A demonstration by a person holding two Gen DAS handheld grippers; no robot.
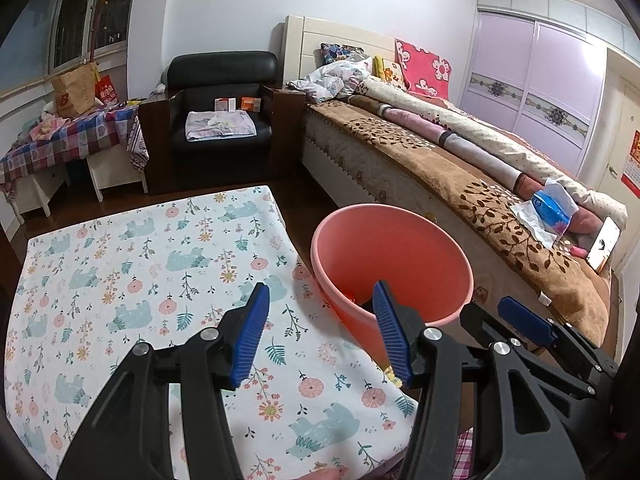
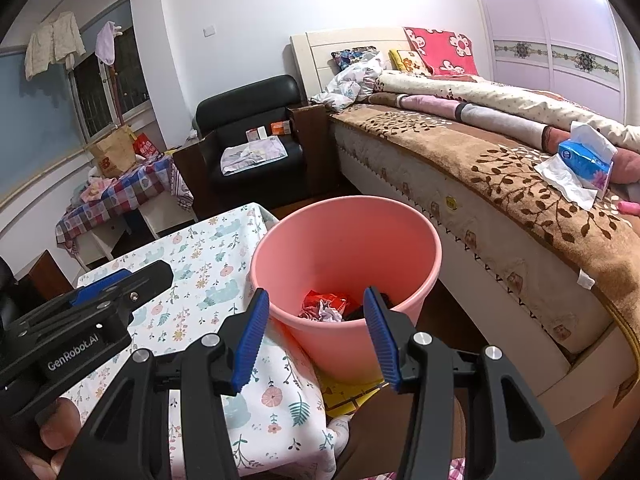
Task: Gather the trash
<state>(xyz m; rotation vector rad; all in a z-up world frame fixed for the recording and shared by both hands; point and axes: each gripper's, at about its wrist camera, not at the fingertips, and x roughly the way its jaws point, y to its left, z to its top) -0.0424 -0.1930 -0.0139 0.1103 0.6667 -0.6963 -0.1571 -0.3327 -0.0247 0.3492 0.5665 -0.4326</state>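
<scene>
A pink bucket stands on the floor between the table and the bed. In the right wrist view, a red wrapper, crumpled pale paper and something dark lie at its bottom. My right gripper hovers over the bucket's near rim, open, with nothing between its blue pads. My left gripper is open and empty above the table's right edge, beside the bucket. Each gripper shows in the other's view: the right one at the right, the left one at the left.
The table wears a floral bear-print cloth. A bed runs along the right, with a blue tissue pack and a phone on it. A black armchair and a plaid-covered side table stand behind. A yellow sheet lies by the bucket's base.
</scene>
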